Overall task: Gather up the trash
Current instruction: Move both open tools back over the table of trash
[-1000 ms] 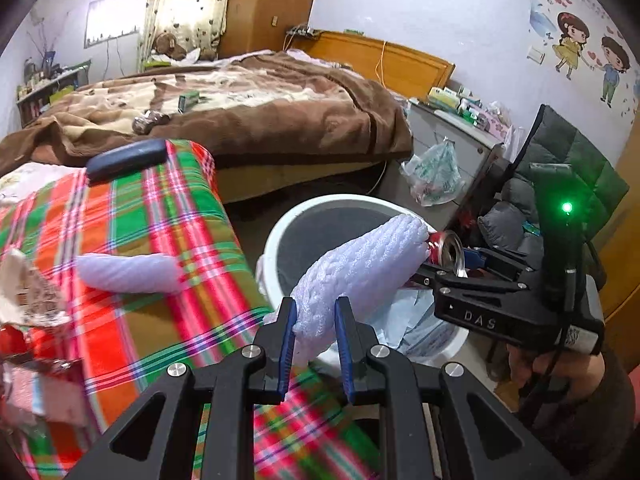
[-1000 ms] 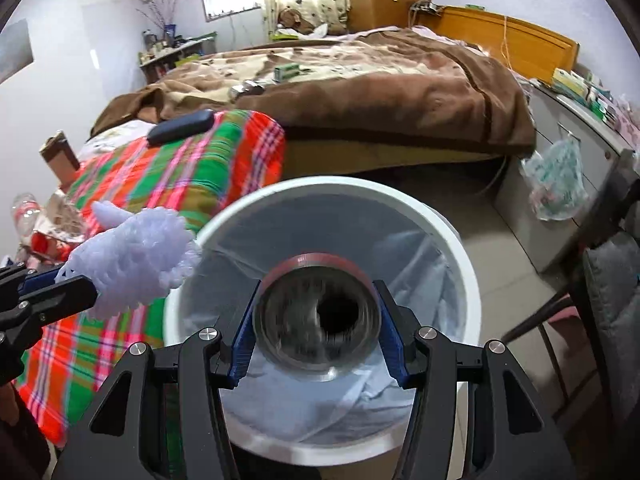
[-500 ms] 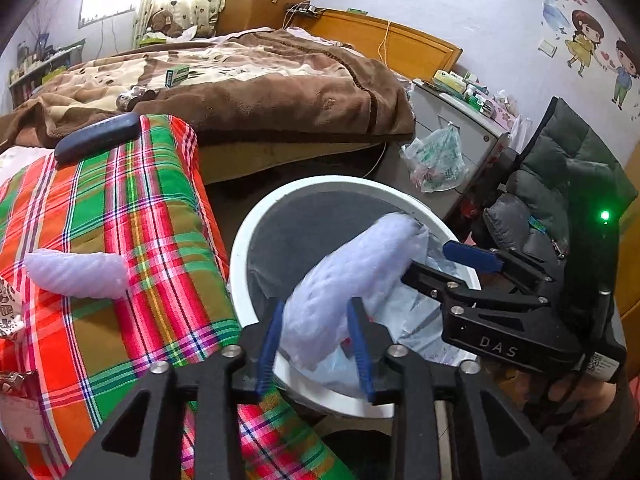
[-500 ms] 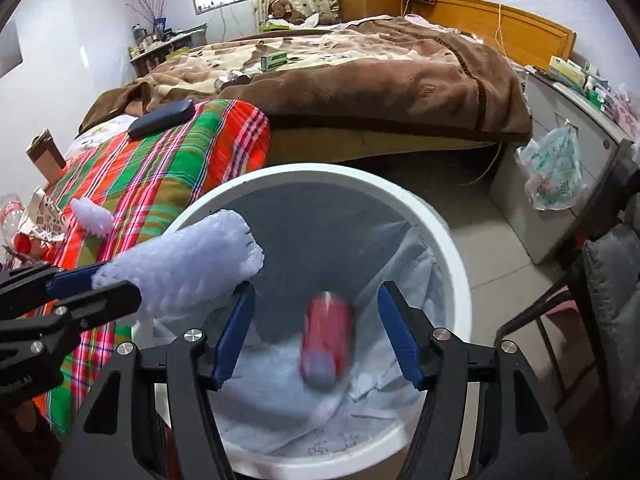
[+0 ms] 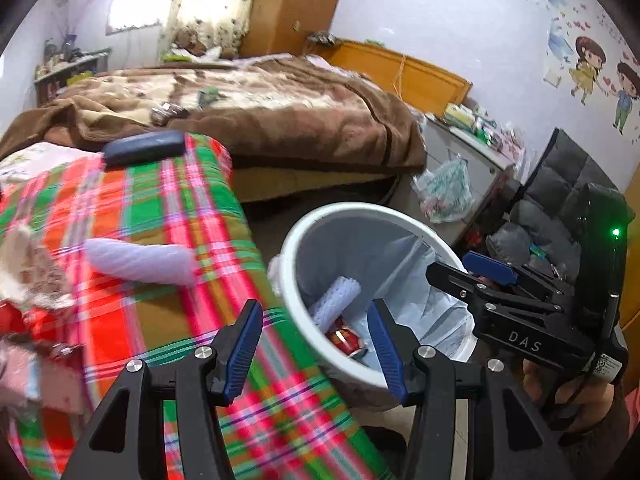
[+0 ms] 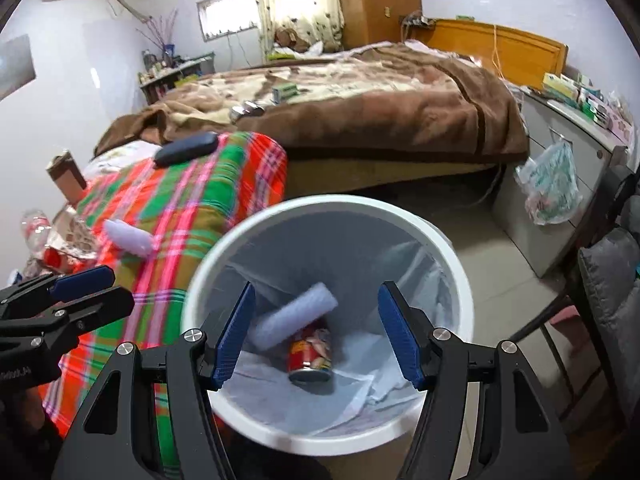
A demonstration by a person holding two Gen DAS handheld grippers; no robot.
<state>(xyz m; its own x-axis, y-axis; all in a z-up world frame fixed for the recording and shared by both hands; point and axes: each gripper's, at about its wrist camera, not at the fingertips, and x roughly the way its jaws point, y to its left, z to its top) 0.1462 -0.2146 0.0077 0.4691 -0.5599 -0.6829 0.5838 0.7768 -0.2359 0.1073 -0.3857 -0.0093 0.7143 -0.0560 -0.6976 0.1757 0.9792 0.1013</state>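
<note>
A white bin [image 5: 296,240] [image 6: 460,280] with a liner stands on the floor beside the plaid-covered table. Inside it lie a white foam sleeve [image 5: 334,298] [image 6: 294,316] and a red can [image 5: 346,338] [image 6: 310,356]. My left gripper [image 5: 316,344] hangs over the bin's near rim, its jaws opening with nothing between them. My right gripper [image 6: 316,330] is open above the bin mouth, nothing in it; it also shows in the left wrist view as the right gripper [image 5: 480,276]. A second foam sleeve [image 5: 140,262] [image 6: 128,236] lies on the plaid cloth [image 5: 160,208].
A dark case [image 5: 144,146] lies at the plaid table's far end. Crumpled wrappers and a plastic bottle [image 6: 38,228] sit at its left. A bed with a brown blanket [image 5: 280,120] is behind, a hanging plastic bag [image 6: 552,188] and a grey chair [image 5: 560,200] to the right.
The right gripper let go of the red can and the left let go of the foam sleeve; both dropped into the bin. Both pairs of jaws widened. The left gripper shifted toward the table.
</note>
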